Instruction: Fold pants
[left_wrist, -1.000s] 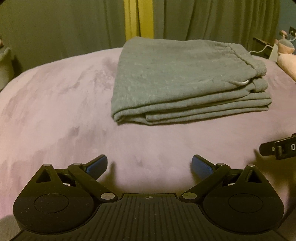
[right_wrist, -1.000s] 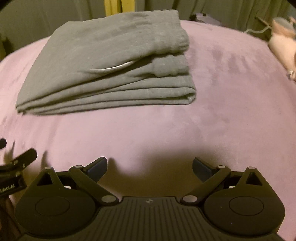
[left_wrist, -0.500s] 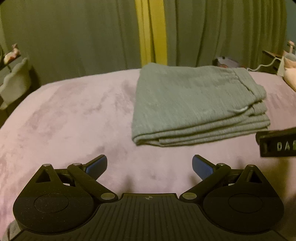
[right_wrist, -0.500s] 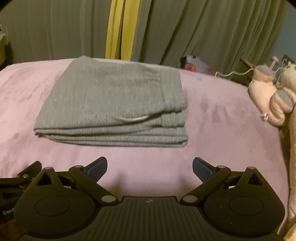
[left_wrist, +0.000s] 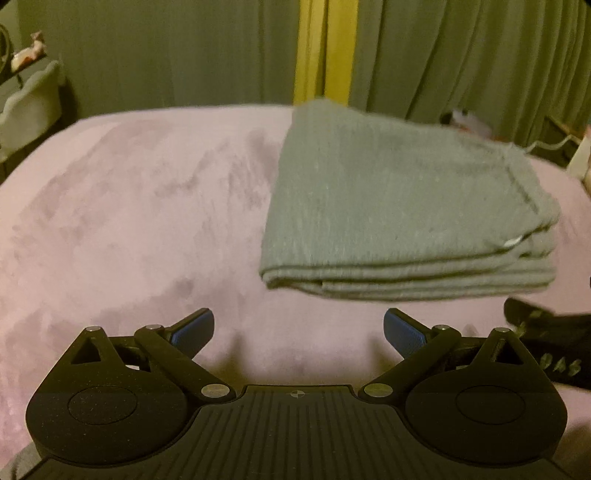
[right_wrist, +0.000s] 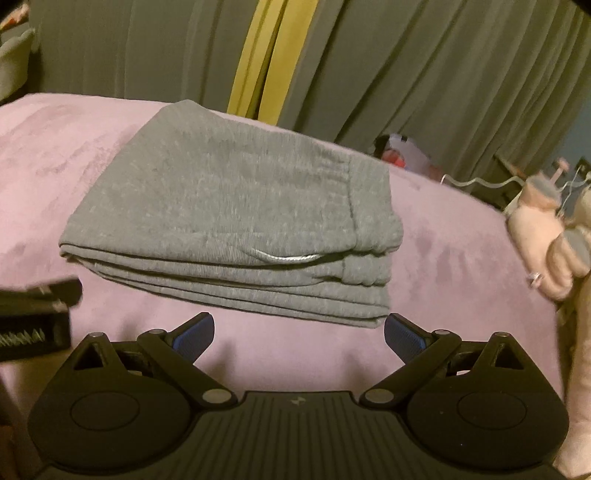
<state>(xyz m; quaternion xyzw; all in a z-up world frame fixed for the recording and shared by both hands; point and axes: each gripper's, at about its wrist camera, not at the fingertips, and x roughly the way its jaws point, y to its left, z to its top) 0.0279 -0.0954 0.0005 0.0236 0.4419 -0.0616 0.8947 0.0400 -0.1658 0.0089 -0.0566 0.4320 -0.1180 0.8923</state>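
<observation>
Grey pants (left_wrist: 399, 206) lie folded in a neat stack on the pink bed cover (left_wrist: 129, 221); they also show in the right wrist view (right_wrist: 236, 221), with a white drawstring at the front fold. My left gripper (left_wrist: 298, 332) is open and empty, short of the stack's near left corner. My right gripper (right_wrist: 299, 332) is open and empty, just short of the stack's near right corner. Each gripper shows at the edge of the other's view.
Green curtains (left_wrist: 184, 51) with a yellow strip hang behind the bed. A pink plush toy (right_wrist: 543, 236) lies at the bed's right side, with a cable and small items behind it. A pale chair (left_wrist: 29, 107) stands at the far left.
Both grippers pulled back and lifted from the stack, then came a little closer again. The pants have stayed folded in place. Both grippers stayed open.
</observation>
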